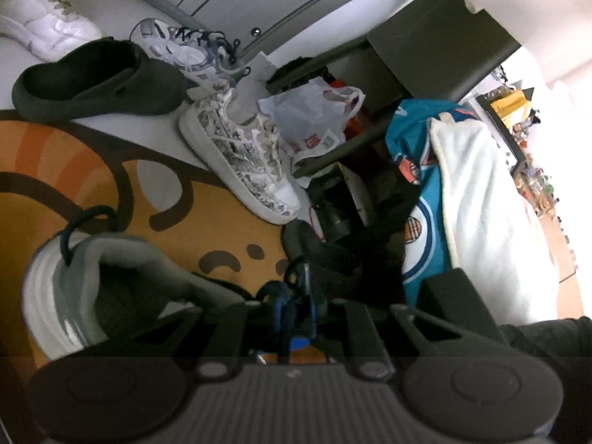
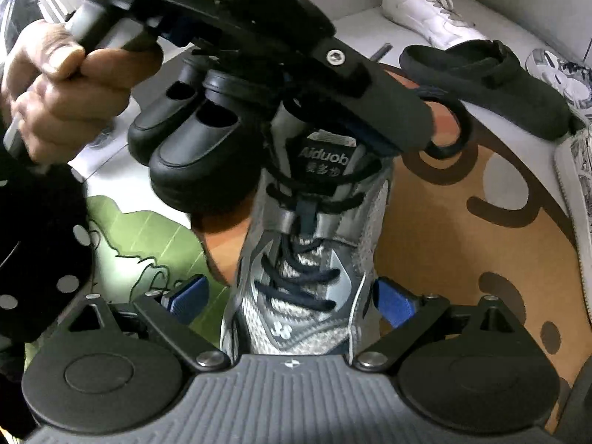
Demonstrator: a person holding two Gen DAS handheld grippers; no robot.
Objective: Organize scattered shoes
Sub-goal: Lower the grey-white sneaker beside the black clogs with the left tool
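Right wrist view looks down along the right gripper (image 2: 292, 301), whose two blue pads (image 2: 392, 303) stand wide apart on either side of a grey mesh sneaker (image 2: 307, 259) with dark navy laces. Each pad sits against a flank of the shoe near its forefoot, so the shoe is clamped across its width. The sneaker's long axis runs straight up the picture: toe at the bottom by the gripper body, tongue label and collar at the top. Above the collar the left gripper (image 2: 373, 140), carried by a person's hand (image 2: 48, 85), comes in from the upper left; its fingers are nearly closed and pinch the shoe at the tongue and laces.

From the left wrist view, that gripper's blue pads (image 1: 296, 296) sit almost together with dark lace bunched between them, and the sneaker's grey heel (image 1: 85, 288) bulges at lower left. The shoe hangs over an orange and brown patterned mat (image 1: 122, 192). Beyond it on the pale floor lie a dark clog (image 1: 100, 81), a printed white sneaker (image 1: 240, 155) pointing toward lower right, a grey and white laced sneaker (image 1: 185, 44) and a plain white sneaker (image 1: 40, 18). A plastic bag (image 1: 314, 111) sits to the right.
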